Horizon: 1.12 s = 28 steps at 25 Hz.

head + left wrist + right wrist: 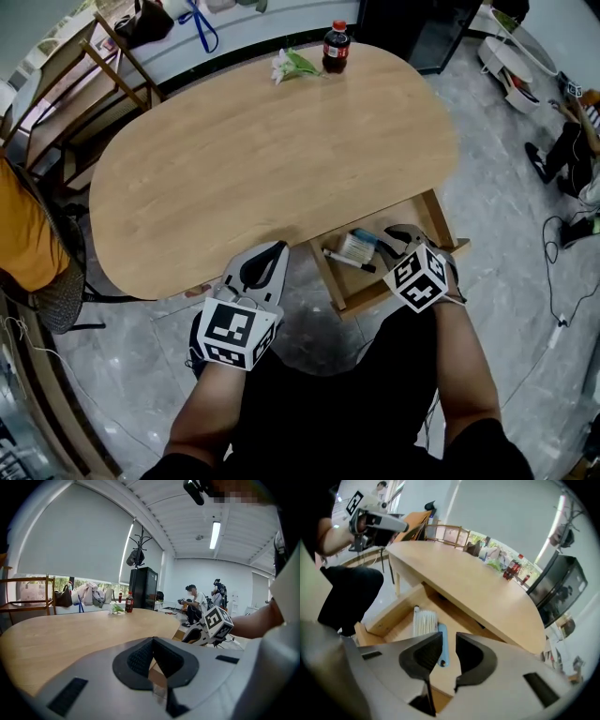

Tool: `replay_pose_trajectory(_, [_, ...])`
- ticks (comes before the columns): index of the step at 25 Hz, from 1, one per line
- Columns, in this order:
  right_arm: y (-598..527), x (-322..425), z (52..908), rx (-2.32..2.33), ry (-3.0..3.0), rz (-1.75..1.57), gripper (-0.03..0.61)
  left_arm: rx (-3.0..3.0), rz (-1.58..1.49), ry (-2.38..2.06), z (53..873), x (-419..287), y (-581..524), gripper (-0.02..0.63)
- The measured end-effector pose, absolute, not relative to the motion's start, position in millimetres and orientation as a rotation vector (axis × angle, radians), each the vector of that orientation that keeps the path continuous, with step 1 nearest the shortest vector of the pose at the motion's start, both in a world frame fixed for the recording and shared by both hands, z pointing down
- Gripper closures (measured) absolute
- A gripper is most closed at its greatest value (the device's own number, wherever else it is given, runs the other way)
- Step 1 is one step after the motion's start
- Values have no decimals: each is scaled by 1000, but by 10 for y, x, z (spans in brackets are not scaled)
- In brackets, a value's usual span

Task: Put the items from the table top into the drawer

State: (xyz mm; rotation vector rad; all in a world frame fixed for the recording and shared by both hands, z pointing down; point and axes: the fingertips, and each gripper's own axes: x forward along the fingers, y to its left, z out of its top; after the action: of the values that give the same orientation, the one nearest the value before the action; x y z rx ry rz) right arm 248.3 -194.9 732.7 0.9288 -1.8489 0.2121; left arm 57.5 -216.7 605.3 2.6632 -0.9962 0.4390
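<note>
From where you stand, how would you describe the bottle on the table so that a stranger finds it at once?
Look at the oval wooden table, then at its far edge, away from the open drawer. There the bottle stands upright beside a white flower with green leaves. It alone is dark, with a red cap and label.

One oval wooden bench [262,159] carries two things: one cola bottle [336,47] and one sprig of white flowers [292,66]. One drawer [330,274] stands open under it, with three things inside: one packet of white sticks [356,247], one blue-handled item [379,241] and one black marker [349,262]. There are two claws, the left claw [270,251] and the right claw [403,234]. One wooden chair [94,56] stands beyond the bench. The left gripper view adds one coat stand [139,545] and one black cabinet [143,588].
</note>
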Motion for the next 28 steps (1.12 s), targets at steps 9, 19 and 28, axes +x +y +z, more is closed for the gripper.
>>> replay_pose_trajectory(9, [-1669, 1805, 5654, 1312, -2262, 533, 560, 2604, 469, -966, 4900, 456, -1941, 612])
replay_pose_trajectory(19, [-1276, 2055, 3095, 1429, -2334, 607, 575, 2598, 448, -959, 2772, 671, -1670, 612])
replay_pose_trajectory(28, [-526, 2122, 1615, 1266, -2479, 539, 575, 2609, 340, -1028, 1201, 998, -1111, 612])
